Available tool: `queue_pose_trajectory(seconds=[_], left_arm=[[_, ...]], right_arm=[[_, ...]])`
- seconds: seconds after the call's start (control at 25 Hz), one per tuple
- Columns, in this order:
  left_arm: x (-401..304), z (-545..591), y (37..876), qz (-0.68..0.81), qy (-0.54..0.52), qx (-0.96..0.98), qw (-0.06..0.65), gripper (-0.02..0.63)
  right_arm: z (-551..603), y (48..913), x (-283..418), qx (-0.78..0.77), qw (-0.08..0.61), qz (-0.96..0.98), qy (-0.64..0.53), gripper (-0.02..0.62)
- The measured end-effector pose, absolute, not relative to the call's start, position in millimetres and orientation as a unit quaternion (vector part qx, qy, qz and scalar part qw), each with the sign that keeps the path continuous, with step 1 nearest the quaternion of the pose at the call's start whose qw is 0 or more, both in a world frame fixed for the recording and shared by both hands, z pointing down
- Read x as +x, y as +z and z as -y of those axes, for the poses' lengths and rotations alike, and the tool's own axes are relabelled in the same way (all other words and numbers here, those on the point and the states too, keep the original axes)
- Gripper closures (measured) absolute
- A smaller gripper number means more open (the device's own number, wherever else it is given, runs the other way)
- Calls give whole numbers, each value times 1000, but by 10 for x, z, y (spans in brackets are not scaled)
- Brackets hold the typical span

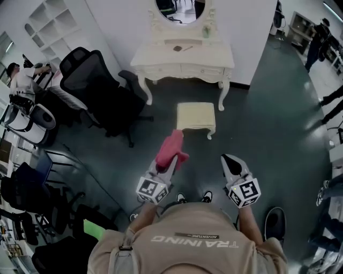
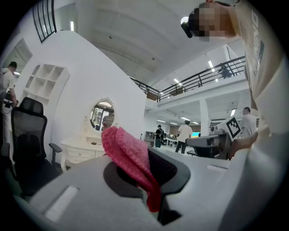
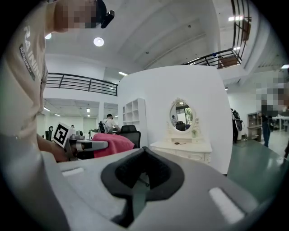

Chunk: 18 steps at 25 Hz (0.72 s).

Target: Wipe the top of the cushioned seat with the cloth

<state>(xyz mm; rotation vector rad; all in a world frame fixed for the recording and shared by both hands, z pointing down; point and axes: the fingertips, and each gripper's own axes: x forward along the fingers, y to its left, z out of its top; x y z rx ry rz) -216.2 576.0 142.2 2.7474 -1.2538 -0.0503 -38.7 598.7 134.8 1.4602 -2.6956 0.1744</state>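
Cloth in left gripper, close to seat edge (open floor around)

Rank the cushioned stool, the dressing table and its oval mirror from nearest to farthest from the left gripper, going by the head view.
1. cushioned stool: on the floor just ahead, slightly to the right.
2. dressing table: behind the stool, against the wall.
3. oval mirror: on top of the table, farthest.

There is one cushioned seat, one pink cloth and two grippers, the left gripper and the right gripper. There is also one white dressing table with one oval mirror, and one white shelf unit. At least two office chairs show along the floor's left edge, but their full number is unclear.
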Motion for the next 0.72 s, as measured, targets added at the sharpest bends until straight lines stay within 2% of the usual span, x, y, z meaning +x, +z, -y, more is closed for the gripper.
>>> queue_pose_trajectory(seconds=[0.28,0.72], left_arm=[[-2258,-5767,1496,407,-21,910,72,568],[-2839,-5548,1750,411,-23,906,95,568]], right_arm=[[-6030,1439,-535,477,52,875,61,594],[-5929,1563,-986,494,57,864,85,594]])
